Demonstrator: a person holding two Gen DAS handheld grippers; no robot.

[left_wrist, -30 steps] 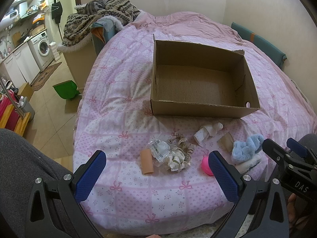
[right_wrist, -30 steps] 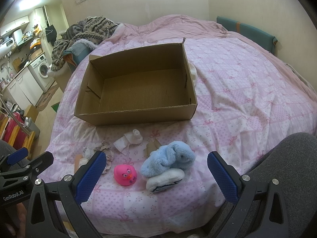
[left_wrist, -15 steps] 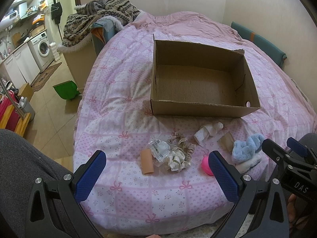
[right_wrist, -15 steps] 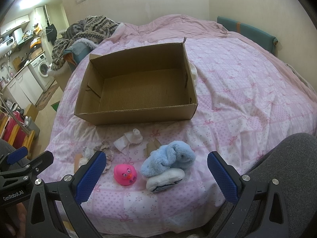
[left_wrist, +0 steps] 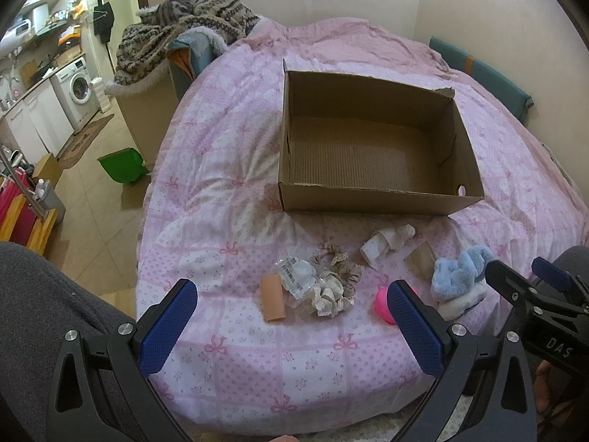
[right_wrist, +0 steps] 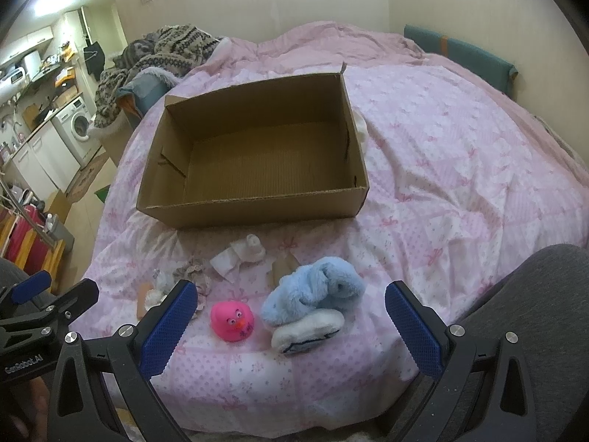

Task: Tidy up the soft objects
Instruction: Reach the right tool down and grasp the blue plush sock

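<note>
**A:** What carries everything?

**B:** A bed point(right_wrist: 460, 169) under a pink patchwork quilt with small bows. An open, empty cardboard box point(right_wrist: 254, 158) sits toward the middle of it. The soft things lie in a loose row between the box's front wall and the near edge of the bed.

**A:** What is in that row?

**B:** In the right wrist view, nearest the edge, a pink rubber duck point(right_wrist: 232, 320) faces the camera. Just to its right is a fluffy blue bundle point(right_wrist: 313, 294) resting on top of a white fleecy piece point(right_wrist: 307, 333). Behind them, closer to the box, lies a small white sock-like roll point(right_wrist: 239, 256). In the left wrist view, further left along the row, a heap of cream and beige scrunchies point(left_wrist: 333, 287) touches a clear plastic packet point(left_wrist: 296, 280). A tan cylinder point(left_wrist: 272, 296) lies just beside the packet, at the row's left end.

**A:** And the grippers?

**B:** The left gripper point(left_wrist: 292, 328) hangs over the near edge of the bed, its blue-padded fingers spread wide with nothing between them; the tan cylinder and scrunchies lie beyond the gap. The right gripper point(right_wrist: 291, 331) is also spread wide and holds nothing; the duck and the blue bundle show between its fingers, untouched. Each gripper appears at the side of the other's view.

**A:** Any sign of the person?

**B:** Grey-clad legs point(right_wrist: 533, 313) at the lower corners of both views.
</note>
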